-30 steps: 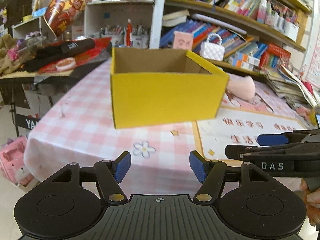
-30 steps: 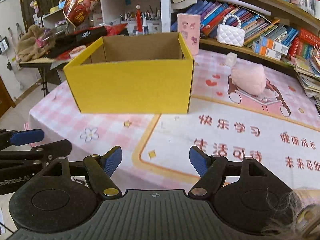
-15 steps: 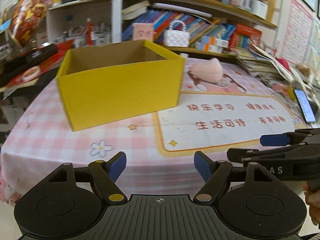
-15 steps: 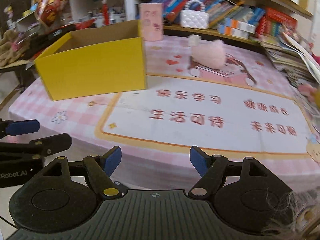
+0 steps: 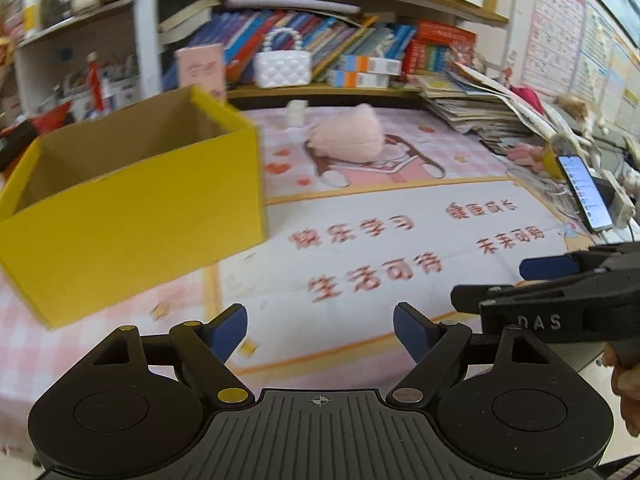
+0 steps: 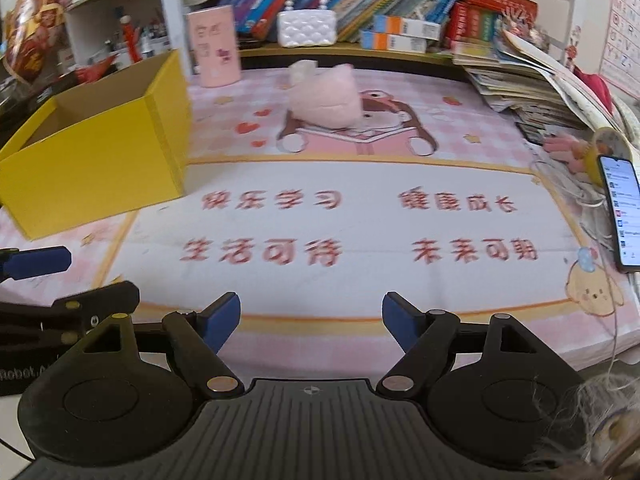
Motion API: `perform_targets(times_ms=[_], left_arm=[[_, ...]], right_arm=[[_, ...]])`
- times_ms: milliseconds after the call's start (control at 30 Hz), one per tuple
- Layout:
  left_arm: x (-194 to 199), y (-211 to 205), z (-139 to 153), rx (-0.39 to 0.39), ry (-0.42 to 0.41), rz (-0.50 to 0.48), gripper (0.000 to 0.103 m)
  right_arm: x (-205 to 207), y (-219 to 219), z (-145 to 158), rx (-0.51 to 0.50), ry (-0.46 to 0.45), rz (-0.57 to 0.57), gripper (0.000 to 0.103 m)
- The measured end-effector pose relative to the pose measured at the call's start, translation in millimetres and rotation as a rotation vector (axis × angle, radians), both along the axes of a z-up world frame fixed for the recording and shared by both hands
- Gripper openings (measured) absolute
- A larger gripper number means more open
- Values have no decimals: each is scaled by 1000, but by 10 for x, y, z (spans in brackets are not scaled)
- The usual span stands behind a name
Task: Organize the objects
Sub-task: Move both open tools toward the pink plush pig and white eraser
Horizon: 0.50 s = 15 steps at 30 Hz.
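Observation:
An open, empty yellow cardboard box stands on the left of the table; it also shows in the right wrist view. A pink plush toy lies at the back middle, also seen in the right wrist view. A small white block sits just behind it. My left gripper is open and empty above the table's front edge. My right gripper is open and empty beside it, to its right.
A pink tin stands at the back by the box. A white beaded handbag and books fill the shelf behind. Stacked magazines lie at the right. A lit phone and white cables lie at the right edge.
Both grippers have swung to the right: the yellow box has slid to the left of both views, and the plush toy and phone have come into view. Both stay open.

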State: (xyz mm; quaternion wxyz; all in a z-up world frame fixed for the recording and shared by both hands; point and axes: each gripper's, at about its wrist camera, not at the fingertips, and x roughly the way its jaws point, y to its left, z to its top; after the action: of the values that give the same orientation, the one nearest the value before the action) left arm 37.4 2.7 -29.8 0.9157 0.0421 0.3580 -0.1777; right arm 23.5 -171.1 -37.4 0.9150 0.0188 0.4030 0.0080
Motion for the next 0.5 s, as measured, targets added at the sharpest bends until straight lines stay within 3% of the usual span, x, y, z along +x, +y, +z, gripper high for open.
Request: perform_targets(times_ms=[233, 500], left_arm=[[353, -380, 17, 2, -5, -32, 83], [772, -719, 39, -24, 13, 28, 83]], right_arm=[[334, -418, 39, 21, -8, -42, 77], [753, -784, 47, 55, -17, -41, 77]])
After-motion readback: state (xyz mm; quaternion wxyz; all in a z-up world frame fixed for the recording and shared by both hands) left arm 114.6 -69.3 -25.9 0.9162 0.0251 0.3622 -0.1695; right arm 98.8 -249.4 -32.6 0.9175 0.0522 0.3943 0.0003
